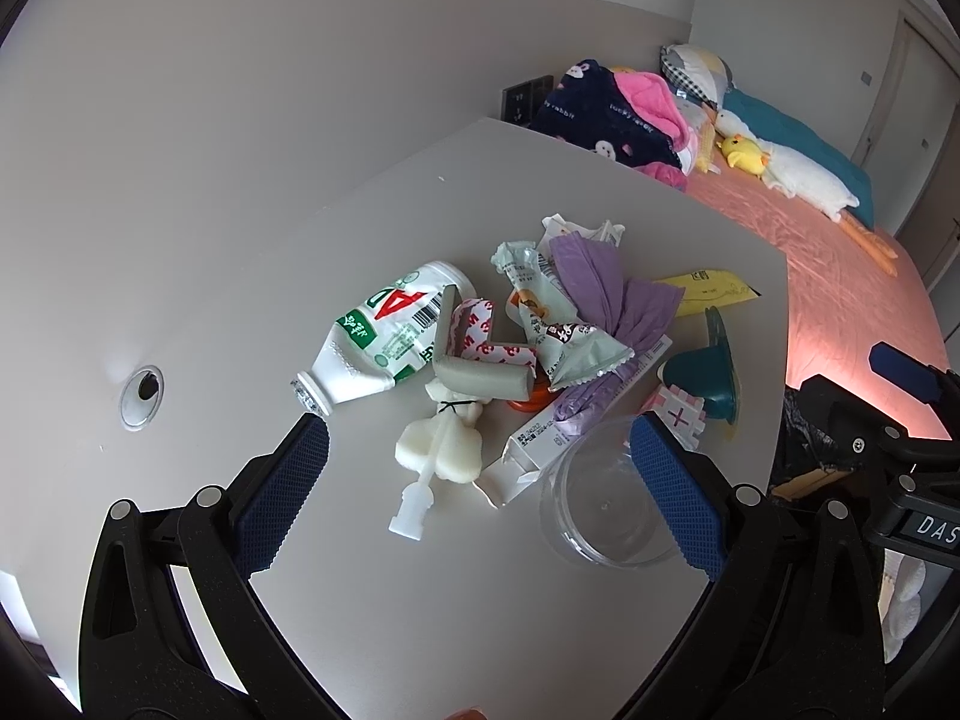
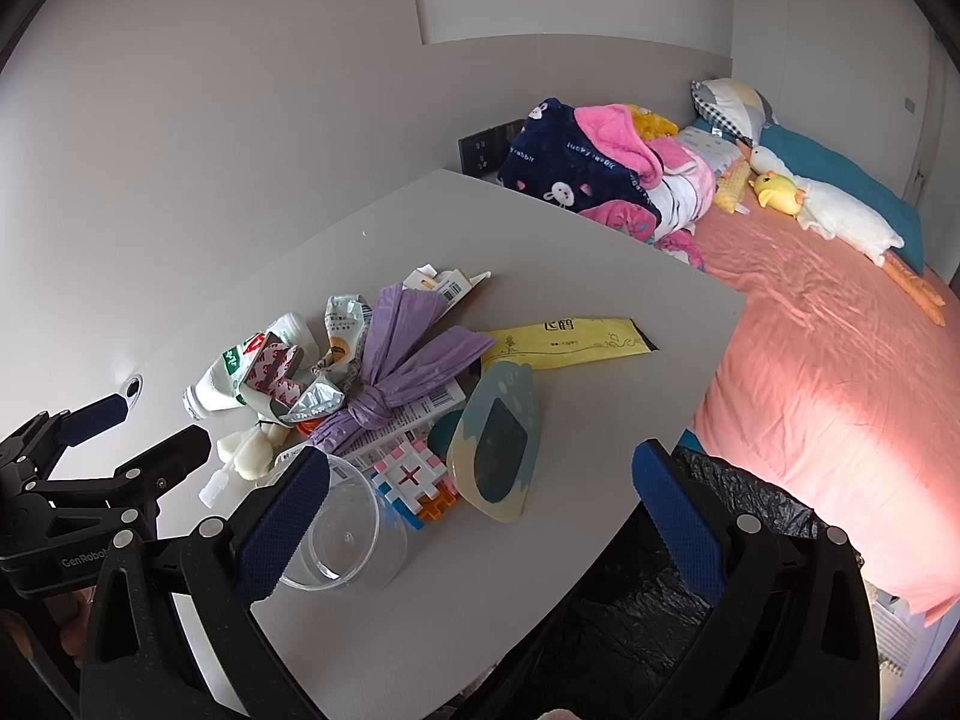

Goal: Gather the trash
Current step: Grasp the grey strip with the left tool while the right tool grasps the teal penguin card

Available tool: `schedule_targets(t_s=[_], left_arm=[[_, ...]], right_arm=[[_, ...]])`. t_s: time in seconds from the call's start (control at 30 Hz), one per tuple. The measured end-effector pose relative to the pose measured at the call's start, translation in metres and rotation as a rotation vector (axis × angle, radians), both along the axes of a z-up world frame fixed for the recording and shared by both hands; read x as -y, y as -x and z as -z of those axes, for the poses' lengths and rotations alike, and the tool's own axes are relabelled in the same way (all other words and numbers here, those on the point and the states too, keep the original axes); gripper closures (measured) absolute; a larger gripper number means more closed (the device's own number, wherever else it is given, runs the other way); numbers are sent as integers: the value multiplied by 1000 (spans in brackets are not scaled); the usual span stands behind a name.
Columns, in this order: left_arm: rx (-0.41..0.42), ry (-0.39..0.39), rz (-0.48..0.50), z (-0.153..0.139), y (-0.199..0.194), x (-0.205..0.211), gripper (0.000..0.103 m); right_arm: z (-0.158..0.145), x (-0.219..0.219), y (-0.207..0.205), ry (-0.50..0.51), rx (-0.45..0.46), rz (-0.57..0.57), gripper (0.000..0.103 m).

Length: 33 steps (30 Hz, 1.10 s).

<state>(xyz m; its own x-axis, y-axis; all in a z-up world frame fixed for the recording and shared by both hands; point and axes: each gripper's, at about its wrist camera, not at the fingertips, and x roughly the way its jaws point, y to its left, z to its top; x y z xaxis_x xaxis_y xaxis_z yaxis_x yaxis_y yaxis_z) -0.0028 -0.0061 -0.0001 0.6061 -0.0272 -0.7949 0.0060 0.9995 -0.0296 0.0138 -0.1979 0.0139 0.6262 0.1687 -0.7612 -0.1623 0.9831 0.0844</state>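
Observation:
A pile of trash lies on the grey table [image 1: 420, 600]: a crushed white milk bottle [image 1: 384, 339], a knotted purple bag [image 1: 606, 300], snack wrappers [image 1: 558, 336], a small white carton [image 1: 540, 444], a yellow packet [image 1: 708, 291], a white foam piece [image 1: 438, 450] and a clear plastic cup [image 1: 606, 510]. My left gripper [image 1: 474, 468] is open and empty, hovering just above the foam piece and the carton. My right gripper [image 2: 480, 498] is open and empty over the table's front right edge, near the cup [image 2: 342, 534], a block toy [image 2: 414, 480] and a teal holder [image 2: 498, 450].
A black trash bag [image 2: 630, 600] hangs open just past the table's right edge. Beyond it is a bed with a pink sheet [image 2: 810, 360], blankets and plush toys. A cable hole [image 1: 141, 396] sits at the table's left. The wall is behind.

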Motion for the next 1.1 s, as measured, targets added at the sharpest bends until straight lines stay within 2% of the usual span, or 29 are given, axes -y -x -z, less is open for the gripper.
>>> schedule_targets(t_s=[0.13, 0.3, 0.57, 0.7, 0.8, 0.93, 1.1], left_arm=[[-4, 4, -2, 2, 0, -2, 6], [-22, 54, -4, 7, -3, -10, 6], [-56, 72, -100, 19, -17, -32, 6], [-85, 80, -114, 26, -25, -38, 6], [-106, 83, -119, 32, -34, -40, 6], [-126, 90, -131, 38, -47, -43, 14], [-148, 94, -141, 45, -66, -46, 18]], right_arm=[[0, 2, 0, -2, -4, 1, 3], [5, 6, -1, -3, -12, 8, 3], [18, 14, -10, -20, -55, 44, 3], [25, 17, -16, -20, -73, 63, 3], [31, 18, -23, -23, -101, 75, 13], [42, 15, -33, -36, -143, 82, 26], [53, 3, -43, -39, -168, 60, 27]])
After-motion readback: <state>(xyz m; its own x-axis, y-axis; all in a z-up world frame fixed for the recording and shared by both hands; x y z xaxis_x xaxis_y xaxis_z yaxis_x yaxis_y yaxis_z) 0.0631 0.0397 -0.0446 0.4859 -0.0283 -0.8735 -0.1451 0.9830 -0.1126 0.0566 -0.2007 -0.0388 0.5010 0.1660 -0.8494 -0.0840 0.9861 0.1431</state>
